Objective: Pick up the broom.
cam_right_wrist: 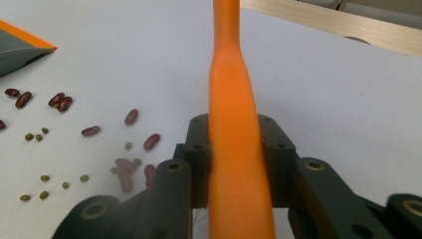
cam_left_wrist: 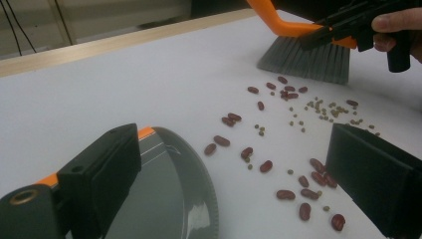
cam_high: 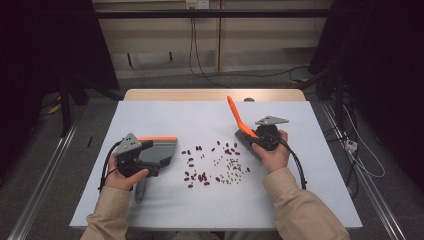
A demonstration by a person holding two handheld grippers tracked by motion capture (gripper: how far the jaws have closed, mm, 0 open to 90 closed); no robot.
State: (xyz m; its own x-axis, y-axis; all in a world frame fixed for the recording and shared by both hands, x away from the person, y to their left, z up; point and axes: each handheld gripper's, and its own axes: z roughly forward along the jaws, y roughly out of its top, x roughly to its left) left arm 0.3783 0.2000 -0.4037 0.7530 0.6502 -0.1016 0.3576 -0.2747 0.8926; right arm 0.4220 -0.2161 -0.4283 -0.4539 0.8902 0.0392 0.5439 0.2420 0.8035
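Red beans (cam_high: 197, 176) and small green beans (cam_high: 231, 165) lie scattered mid-table. A grey dustpan (cam_high: 162, 150) with an orange rim lies to their left, its handle pointing at the person. My left gripper (cam_high: 152, 159) is over it and open; in the left gripper view its jaws (cam_left_wrist: 231, 144) stand wide apart, one by the dustpan (cam_left_wrist: 164, 199) rim, with red beans (cam_left_wrist: 298, 179) between. My right gripper (cam_high: 260, 136) is shut on the orange handle (cam_right_wrist: 231, 74) of a brush (cam_high: 234, 111). The grey bristles (cam_left_wrist: 306, 57) rest on the table just beyond the beans.
The white board (cam_high: 200, 115) covers a wooden table whose far edge (cam_high: 215, 94) shows behind. Cables (cam_high: 360, 155) trail on the floor at the right, and metal rails run along both sides. The board's far half and front strip hold nothing.
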